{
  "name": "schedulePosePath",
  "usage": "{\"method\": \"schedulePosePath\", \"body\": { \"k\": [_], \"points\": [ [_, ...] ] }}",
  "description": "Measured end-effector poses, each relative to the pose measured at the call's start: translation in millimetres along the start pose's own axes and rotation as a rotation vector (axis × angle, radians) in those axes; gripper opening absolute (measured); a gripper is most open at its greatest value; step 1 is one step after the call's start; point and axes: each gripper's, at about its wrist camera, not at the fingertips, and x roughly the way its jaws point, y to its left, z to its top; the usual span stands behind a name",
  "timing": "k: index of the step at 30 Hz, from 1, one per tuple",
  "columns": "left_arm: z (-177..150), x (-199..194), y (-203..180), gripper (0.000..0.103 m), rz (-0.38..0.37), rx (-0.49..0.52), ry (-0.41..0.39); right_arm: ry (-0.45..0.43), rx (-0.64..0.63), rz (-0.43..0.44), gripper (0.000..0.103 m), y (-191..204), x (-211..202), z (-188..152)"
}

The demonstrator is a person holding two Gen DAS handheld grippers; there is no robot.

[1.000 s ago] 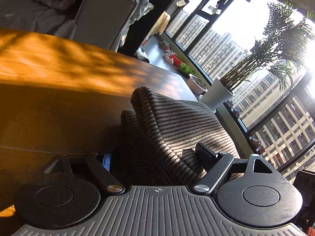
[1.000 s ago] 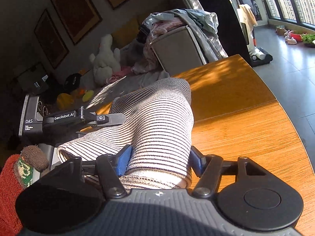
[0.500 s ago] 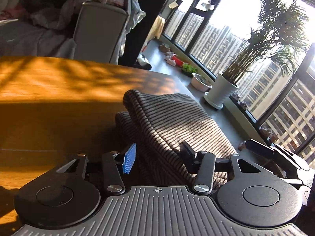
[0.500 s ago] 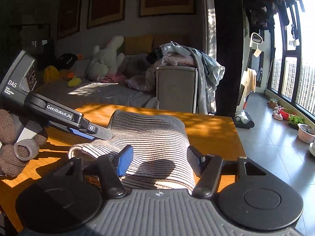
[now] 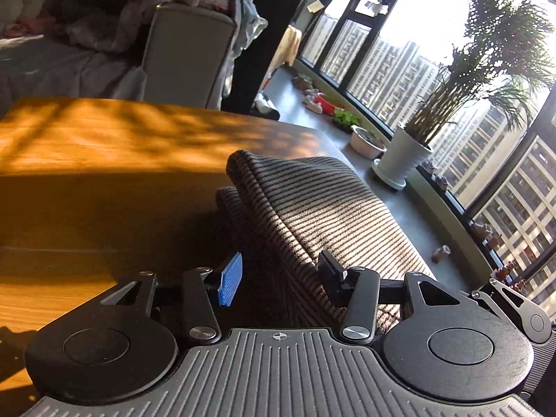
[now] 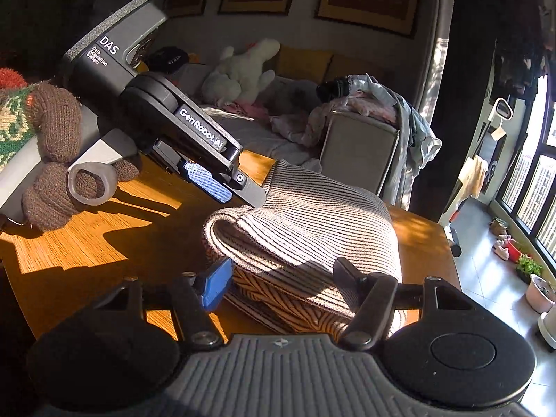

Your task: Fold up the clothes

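Note:
A folded grey-and-white striped garment (image 5: 330,201) (image 6: 312,219) lies on the wooden table (image 5: 104,146) (image 6: 104,243) near its right edge. In the left wrist view my left gripper (image 5: 279,274) has the fold between its fingers. Both pads touch the cloth and its jaws are opening slightly. The right wrist view shows that left gripper (image 6: 253,194) at the garment's far side, held by a hand in a brown knitted glove (image 6: 52,160). My right gripper (image 6: 281,278) is shut on the near end of the folded stack, where a darker chevron-patterned layer shows underneath.
A grey chair (image 5: 187,52) (image 6: 361,146) draped with clothes stands behind the table. A sofa with a white plush toy (image 6: 243,69) lies beyond it. A potted palm (image 5: 403,160) and bowls line the window ledge to the right.
The left jaws came in from wide apart onto the striped fold. The right gripper rolled upright and shifted with the garment in it, and the left gripper now looms nearer in its view.

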Motion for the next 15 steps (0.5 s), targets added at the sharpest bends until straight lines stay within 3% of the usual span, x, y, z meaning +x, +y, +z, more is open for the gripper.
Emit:
{"method": "schedulePosePath", "body": {
  "k": [1, 3, 4, 9, 12, 15],
  "points": [
    [1, -1, -1, 0.053, 0.002, 0.002, -0.003, -0.015, 0.016, 0.014, 0.059, -2, -4, 2],
    [2, -4, -3, 0.053, 0.007, 0.006, -0.009, -0.036, 0.065, 0.033, 0.024, -10, -11, 6],
    [4, -5, -4, 0.053, 0.008, 0.009, -0.014, -0.048, 0.092, 0.035, 0.022, -16, -14, 8],
    [15, -16, -11, 0.052, 0.002, 0.011, -0.068, -0.068, 0.204, 0.000, 0.022, -45, -11, 10],
    [22, -21, -16, 0.052, -0.010, 0.005, -0.099, 0.030, 0.227, 0.019, 0.022, -48, 12, 0],
    [24, -18, -27, 0.051, -0.041, 0.025, -0.100, 0.034, 0.214, 0.010, 0.022, -39, 23, -14]
  ]
}}
